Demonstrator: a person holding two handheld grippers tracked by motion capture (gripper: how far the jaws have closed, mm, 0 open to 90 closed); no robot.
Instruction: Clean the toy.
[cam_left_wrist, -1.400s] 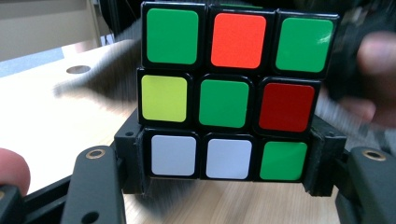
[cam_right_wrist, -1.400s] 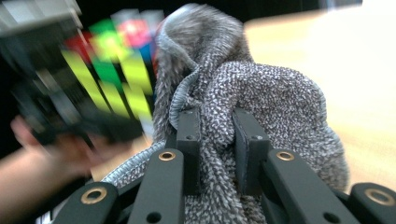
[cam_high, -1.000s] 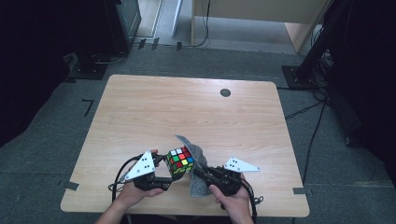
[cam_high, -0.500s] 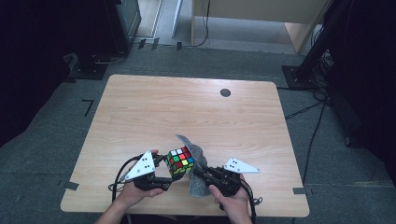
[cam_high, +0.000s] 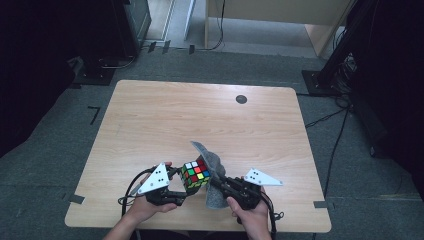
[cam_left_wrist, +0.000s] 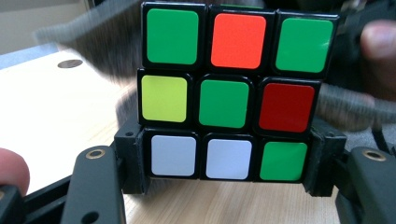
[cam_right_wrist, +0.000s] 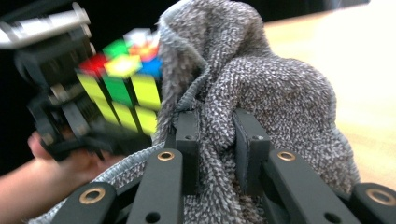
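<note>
High view: near the front edge of the wooden worktop (cam_high: 200, 115), a puzzle cube (cam_high: 195, 173) is held up between the two grippers, with a grey cloth (cam_high: 214, 172) draped against its right side. The left gripper (cam_high: 175, 184) and the right gripper (cam_high: 220, 184) are seen as dark shapes under their grey plates, but how the jaws stand cannot be made out from up here — that is supplied by the closer cameras.

From the left gripper view, the cube (cam_left_wrist: 231, 91) is seen clamped at its bottom row between the left gripper (cam_left_wrist: 224, 161), one jaw pressed against each side; a face of mostly green stickers, with orange, red, yellow and two white, is turned to the camera. The cloth is only a grey blur behind it.

From the right gripper view, the cloth (cam_right_wrist: 261, 88) is seen pinched in a fold between the clenched jaws of the right gripper (cam_right_wrist: 217, 140), bunched up and touching the cube (cam_right_wrist: 126, 88), whose yellow face is shown there — blurred.
</note>
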